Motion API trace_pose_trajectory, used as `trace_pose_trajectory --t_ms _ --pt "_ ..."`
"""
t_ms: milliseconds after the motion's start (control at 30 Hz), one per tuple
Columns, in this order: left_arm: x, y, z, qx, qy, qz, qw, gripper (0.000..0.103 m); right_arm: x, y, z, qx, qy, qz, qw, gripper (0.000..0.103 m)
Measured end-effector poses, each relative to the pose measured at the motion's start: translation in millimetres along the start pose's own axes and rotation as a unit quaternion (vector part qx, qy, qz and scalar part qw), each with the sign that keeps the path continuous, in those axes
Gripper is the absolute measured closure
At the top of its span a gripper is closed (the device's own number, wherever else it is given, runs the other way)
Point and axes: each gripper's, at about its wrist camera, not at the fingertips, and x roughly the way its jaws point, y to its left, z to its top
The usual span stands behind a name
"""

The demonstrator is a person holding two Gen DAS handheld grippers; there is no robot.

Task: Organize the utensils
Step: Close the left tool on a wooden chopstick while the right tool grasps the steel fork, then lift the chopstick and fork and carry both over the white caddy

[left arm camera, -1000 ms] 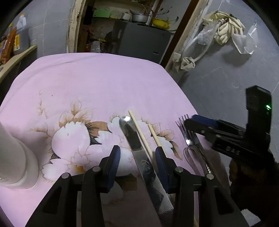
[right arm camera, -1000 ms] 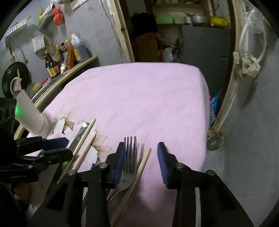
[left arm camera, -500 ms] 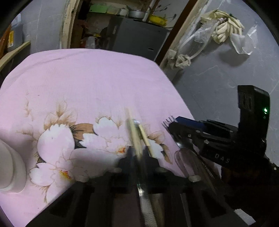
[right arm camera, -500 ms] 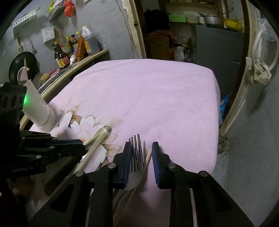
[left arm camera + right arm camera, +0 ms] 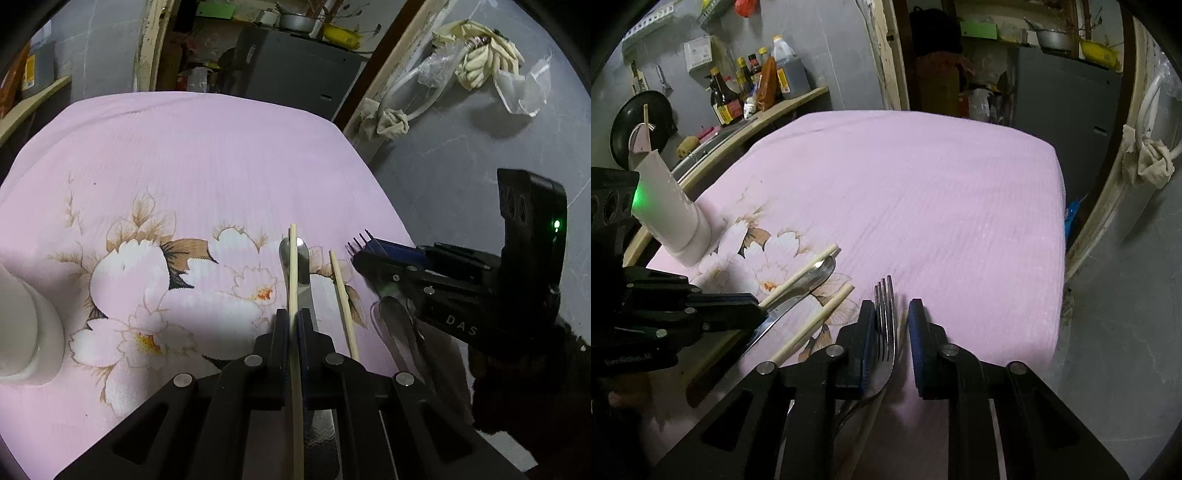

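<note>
Chopstick (image 5: 293, 273) clamped in left gripper (image 5: 291, 328); right gripper (image 5: 892, 332) closing around fork (image 5: 884, 325) (handle hidden).

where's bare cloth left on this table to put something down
The far half of the pink cloth, from the flower print out to the far and right edges, lies bare. The near edge is crowded: white holder, chopstick, knife, fork, both sets of fingers.

text: "DAS" | on: right gripper (image 5: 360, 254) body | other labels: unreadable
</note>
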Motion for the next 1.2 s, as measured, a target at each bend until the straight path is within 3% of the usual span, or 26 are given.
trace_pose_trajectory --t_ms 167,267,500,767,933,1200 --pt "7.1 0.0 11.5 0.015 0.043 -0.013 0.9989 0.093 2.3 2.6 2.9 -0.009 0.023 -0.007 1.0 0.086" --pt "10.3 -2.6 14.5 0.026 0.053 -0.013 0.9982 0.093 1.2 6.2 -1.1 -0.007 0.021 -0.008 1.0 0.096" --pt "10.7 -7.9 16.4 0.021 0.042 0.001 0.9989 0.098 -27.1 11.7 -11.2 0.021 -0.027 -0.026 0.999 0.098" --pt "-34.2 7.4 6.6 -0.039 -0.05 -0.038 0.9973 0.098 -83.9 16.9 -17.0 0.061 -0.114 -0.075 0.989 0.1" --pt "-82.8 6.4 8.7 -0.061 -0.126 -0.057 0.9885 0.098 -126.7 29.0 -15.0 0.076 -0.178 -0.104 0.975 0.1" --pt "-155.3 31.4 30.8 -0.101 -0.196 -0.08 0.972 0.098 -180.5 79.4 14.7 0.042 -0.235 -0.156 0.958 0.1"
